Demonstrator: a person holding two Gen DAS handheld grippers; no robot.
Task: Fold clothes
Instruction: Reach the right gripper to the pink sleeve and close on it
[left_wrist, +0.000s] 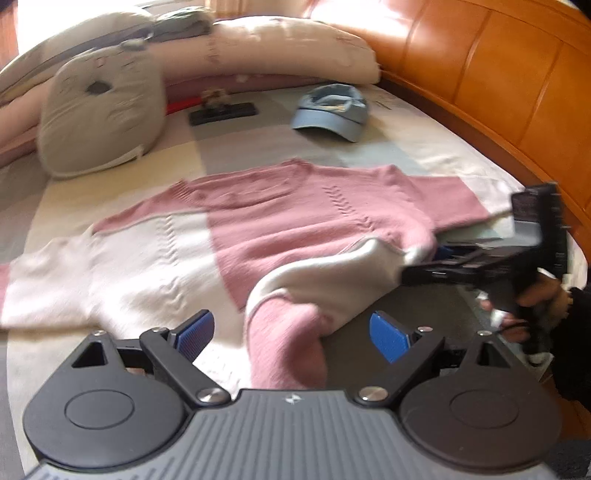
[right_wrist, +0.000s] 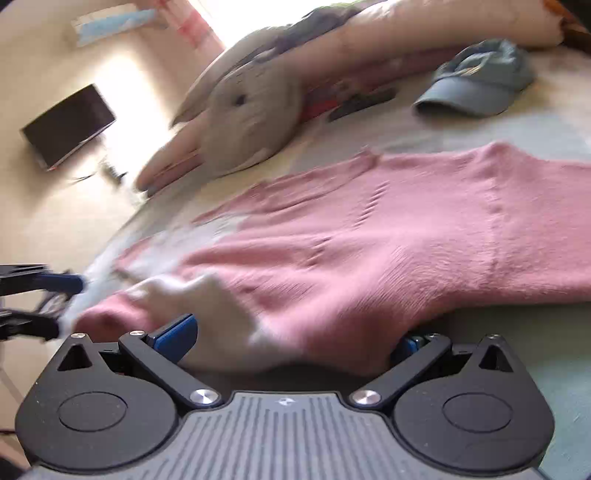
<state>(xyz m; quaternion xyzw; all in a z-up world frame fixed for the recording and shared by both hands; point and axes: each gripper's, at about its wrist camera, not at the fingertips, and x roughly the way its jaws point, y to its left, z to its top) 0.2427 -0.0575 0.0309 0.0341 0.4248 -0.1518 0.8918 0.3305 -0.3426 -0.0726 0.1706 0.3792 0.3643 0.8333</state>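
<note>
Carry the pink-and-white sweater (left_wrist: 295, 236) sleeve (right_wrist: 229, 325), bunched between the wide-spread right hand-held gripper (right_wrist: 291, 339) pads, grip unclear, across the body spread on the bed (left_wrist: 229, 147) ahead, keeping the wide-open, empty left hand-held gripper (left_wrist: 291, 332) clear

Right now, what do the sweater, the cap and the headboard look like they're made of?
Sweater: soft pink-and-white knit, probably wool or acrylic; ribbing and a cable pattern show, matte.
Cap: light blue woven cloth, likely cotton or denim; matte, with a crumpled crown.
Headboard: orange-brown panels, glossy in the sunlight; varnished wood or padded leatherette, can't tell.
</note>
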